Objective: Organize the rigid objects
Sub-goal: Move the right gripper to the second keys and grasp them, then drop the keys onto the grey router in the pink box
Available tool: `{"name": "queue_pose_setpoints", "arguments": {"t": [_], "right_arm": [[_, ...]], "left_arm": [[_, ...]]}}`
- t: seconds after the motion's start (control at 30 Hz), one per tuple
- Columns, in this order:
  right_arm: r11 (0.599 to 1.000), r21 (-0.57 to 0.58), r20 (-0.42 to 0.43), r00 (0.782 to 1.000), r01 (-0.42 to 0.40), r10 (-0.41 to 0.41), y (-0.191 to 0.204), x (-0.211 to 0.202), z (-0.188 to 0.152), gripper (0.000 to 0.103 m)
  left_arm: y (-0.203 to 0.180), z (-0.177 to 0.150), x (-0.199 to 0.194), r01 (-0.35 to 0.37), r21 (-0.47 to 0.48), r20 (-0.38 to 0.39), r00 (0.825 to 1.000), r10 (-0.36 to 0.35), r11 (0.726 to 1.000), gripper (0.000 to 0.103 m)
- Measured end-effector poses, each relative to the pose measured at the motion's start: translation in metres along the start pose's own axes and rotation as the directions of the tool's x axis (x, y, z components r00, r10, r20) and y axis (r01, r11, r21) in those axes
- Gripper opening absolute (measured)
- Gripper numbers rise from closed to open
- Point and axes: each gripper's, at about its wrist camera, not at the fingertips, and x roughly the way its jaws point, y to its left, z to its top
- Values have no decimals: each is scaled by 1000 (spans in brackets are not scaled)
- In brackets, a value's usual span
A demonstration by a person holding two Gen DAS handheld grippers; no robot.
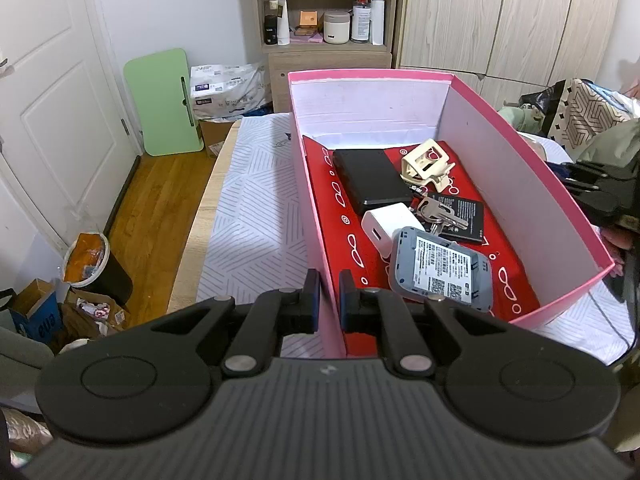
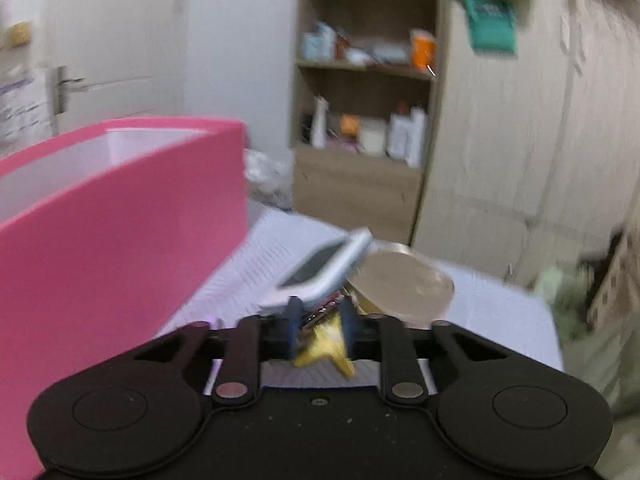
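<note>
My left gripper (image 1: 330,300) is shut on the near left wall of the pink box (image 1: 316,200). On the box's red lining lie a black power bank (image 1: 372,180), a beige claw clip (image 1: 426,164), keys (image 1: 438,212), a black battery (image 1: 466,216), a white charger (image 1: 390,228) and a grey labelled device (image 1: 440,268). The right wrist view is blurred. There my right gripper (image 2: 320,320) is shut on a yellow star-shaped trinket (image 2: 326,346) with metal bits, just right of the pink box (image 2: 120,240). A grey-white cover (image 2: 328,264) and a round translucent disc (image 2: 404,284) lie just ahead.
The box stands on a striped white cloth (image 1: 256,216) over a wooden table whose left edge (image 1: 192,240) drops to the floor. A person's hand (image 1: 616,236) and dark sleeve are by the box's right wall. A shelf unit (image 1: 324,12) and wardrobe stand behind.
</note>
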Motion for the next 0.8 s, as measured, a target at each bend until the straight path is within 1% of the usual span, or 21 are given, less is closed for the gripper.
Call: {"name": "queue_pose_setpoints", "arguments": {"t": [0.07,0.17,0.3,0.37,0.47,0.63,0.7,0.8], "right_arm": [[999,-13,8,999,-50,50,4,-8,5,2],[997,-11,0,997,-72,72,10,-14,8,2],[994,39,14,995,-100,99,10,-24,13,2],[993,49,41,994,-105,103,10,-34,17,2],[989,59,84,988,-134,129,10,-50,30,2],[976,41,187,962,-212,201,17,-86,58,2],[968,43,210,950,-246,232,22,-96,68,2],[944,50,238,922,-326,305,31,-110,82,2]], "left_arm": [[0,0,0,2,-2,1,1000,-2,1000,9],[0,0,0,3,-5,2,1000,-3,1000,9],[0,0,0,4,-7,3,1000,-4,1000,9],[0,-1,0,1,3,6,1000,-1,1000,9],[-2,-1,0,-8,11,9,1000,8,1000,9],[-3,-1,0,-8,13,5,1000,8,1000,9],[-3,-1,0,-10,17,9,1000,10,1000,9],[-1,-1,0,-2,2,9,1000,2,1000,9]]}}
